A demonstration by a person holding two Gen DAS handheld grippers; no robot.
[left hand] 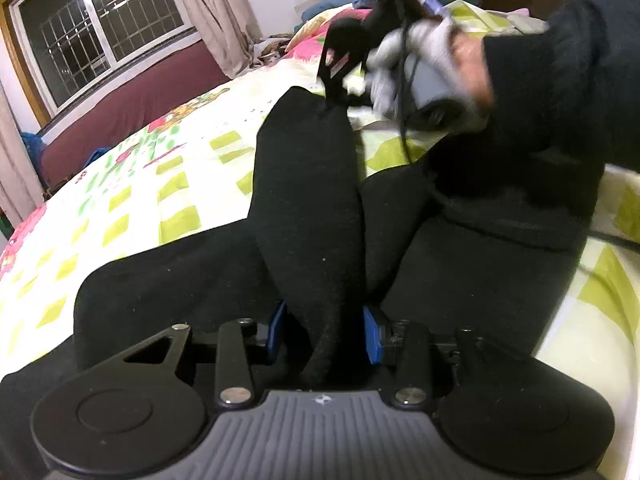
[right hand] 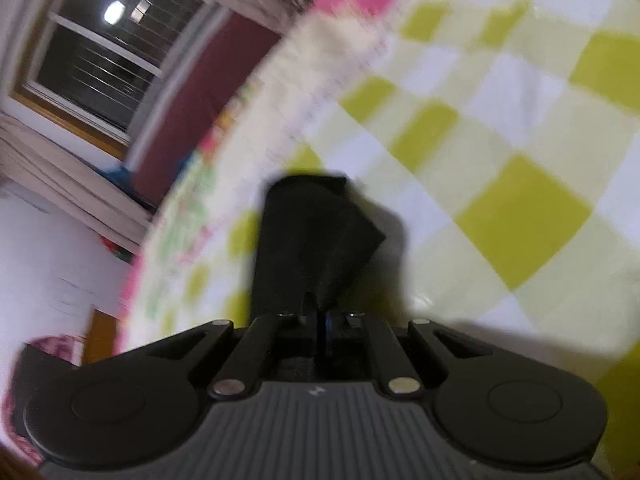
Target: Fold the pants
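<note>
Left wrist view first: the black pants (left hand: 304,200) are a soft, matte, fleecy cloth spread over the bed (left hand: 168,168), whose smooth quilt is checked in lime and white with pink flowered patches. A thick ridge of the cloth runs up from the left gripper (left hand: 323,334), whose blue-padded fingers (left hand: 370,336) are clenched on a bunched fold. Farther up that ridge, the right gripper (left hand: 340,80) pinches its far end, blurred, carried by a hand (left hand: 468,64) in a black sleeve (left hand: 560,92) reaching in from the right. Right wrist view: its fingers are pressed nearly together, apparently on a stiff-looking black flap of the pants, tilted over the checked bed.
</note>
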